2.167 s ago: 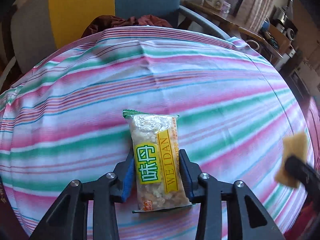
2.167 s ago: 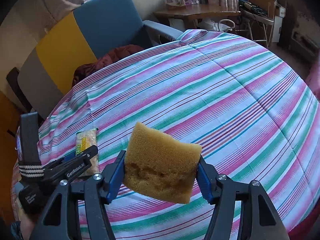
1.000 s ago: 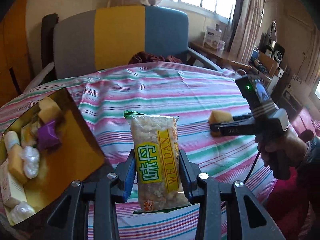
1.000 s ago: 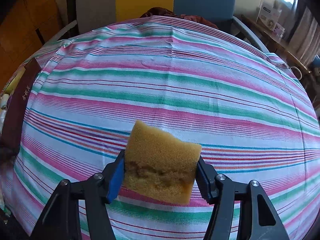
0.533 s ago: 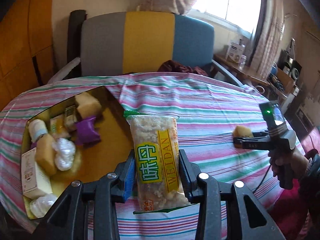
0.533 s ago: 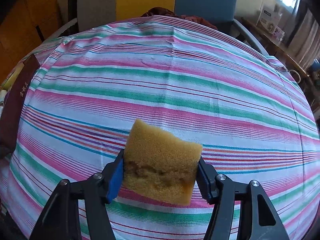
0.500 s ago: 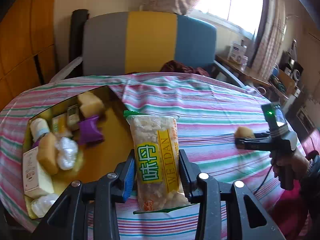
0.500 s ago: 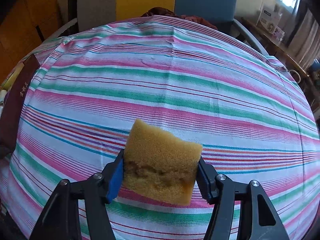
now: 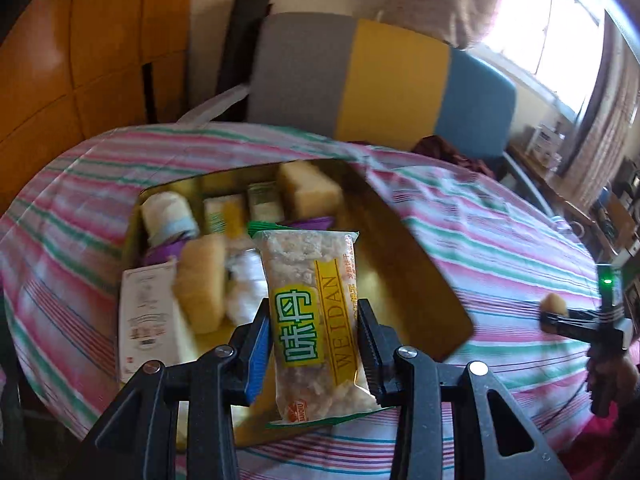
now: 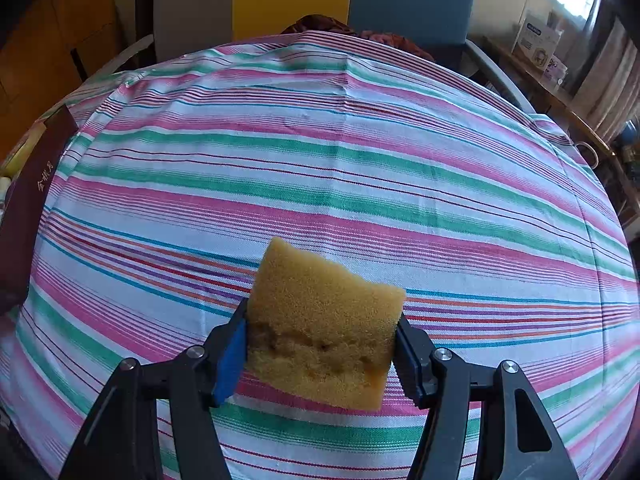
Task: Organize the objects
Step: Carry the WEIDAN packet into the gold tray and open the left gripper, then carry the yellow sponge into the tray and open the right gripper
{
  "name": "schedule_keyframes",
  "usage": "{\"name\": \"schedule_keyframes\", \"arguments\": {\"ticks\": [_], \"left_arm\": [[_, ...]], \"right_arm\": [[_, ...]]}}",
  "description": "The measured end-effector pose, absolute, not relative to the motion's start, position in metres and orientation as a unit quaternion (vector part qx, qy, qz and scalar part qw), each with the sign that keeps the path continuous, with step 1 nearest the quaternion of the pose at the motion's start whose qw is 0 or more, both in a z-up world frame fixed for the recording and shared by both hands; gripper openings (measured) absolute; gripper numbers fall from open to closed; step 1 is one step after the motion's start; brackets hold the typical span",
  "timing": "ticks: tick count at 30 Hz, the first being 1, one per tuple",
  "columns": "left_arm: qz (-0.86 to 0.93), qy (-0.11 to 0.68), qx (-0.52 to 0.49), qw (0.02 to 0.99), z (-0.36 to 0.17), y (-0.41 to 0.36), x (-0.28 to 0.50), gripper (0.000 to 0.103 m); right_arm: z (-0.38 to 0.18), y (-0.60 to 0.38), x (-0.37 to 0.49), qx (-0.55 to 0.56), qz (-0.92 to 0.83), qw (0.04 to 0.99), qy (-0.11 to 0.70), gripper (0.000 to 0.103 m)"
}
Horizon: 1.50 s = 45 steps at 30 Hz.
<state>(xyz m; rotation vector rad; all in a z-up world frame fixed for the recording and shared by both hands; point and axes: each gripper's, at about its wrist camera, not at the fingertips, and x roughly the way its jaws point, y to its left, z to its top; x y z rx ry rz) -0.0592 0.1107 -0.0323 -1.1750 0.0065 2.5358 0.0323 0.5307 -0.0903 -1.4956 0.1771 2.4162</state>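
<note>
My left gripper point(image 9: 314, 344) is shut on a clear snack packet point(image 9: 316, 316) with a yellow label, held upright above the near edge of an open gold box point(image 9: 404, 276). Inside that box lie several items: sponge pieces, a white carton, wrapped rolls and a purple packet. My right gripper point(image 10: 320, 350) is shut on a yellow-brown sponge point(image 10: 322, 328), held over the striped tablecloth point(image 10: 320, 168). In the left wrist view the right gripper point(image 9: 556, 314) with its sponge sits at the far right, in a person's hand.
The box's dark red lid point(image 10: 28, 208) leans at the left edge of the right wrist view. A grey, yellow and blue chair point(image 9: 380, 80) stands behind the table. A side table point(image 10: 548, 80) with a white carton stands at the back right.
The left gripper has swung left with the packet, so the open box now lies right under and ahead of it. The right gripper and its sponge have stayed in place.
</note>
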Motion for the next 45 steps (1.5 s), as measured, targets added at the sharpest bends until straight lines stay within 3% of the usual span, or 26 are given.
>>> {"name": "schedule_keyframes", "arguments": {"ticks": [6, 9, 20, 24, 34, 39, 45], "left_arm": [[0.869, -0.001, -0.474, 0.145, -0.074, 0.1, -0.078, 0.04], [0.862, -0.016, -0.488, 0.139, -0.083, 0.094, -0.079, 0.047], [0.884, -0.018, -0.45, 0.124, -0.058, 0.079, -0.065, 0.049], [0.895, -0.013, -0.431, 0.118, -0.044, 0.073, -0.06, 0.049], [0.908, -0.015, -0.408, 0.091, -0.025, 0.051, -0.05, 0.049], [0.912, -0.022, -0.404, 0.072, -0.024, 0.037, -0.048, 0.05], [0.911, -0.035, -0.408, 0.056, -0.028, 0.025, -0.05, 0.053]], "right_arm": [[-0.09, 0.531, 0.034, -0.52, 0.84, 0.146, 0.058, 0.064], [-0.091, 0.531, 0.034, -0.52, 0.84, 0.145, 0.056, 0.064], [-0.089, 0.53, 0.03, -0.527, 0.834, 0.151, 0.06, 0.064], [-0.062, 0.517, 0.028, -0.503, 0.847, 0.154, 0.081, 0.063], [0.019, 0.334, -0.019, -0.408, 0.912, -0.031, 0.035, 0.064], [0.005, 0.266, -0.056, -0.421, 0.903, -0.081, 0.022, 0.065], [-0.04, 0.222, -0.099, -0.479, 0.875, -0.068, -0.013, 0.066]]}}
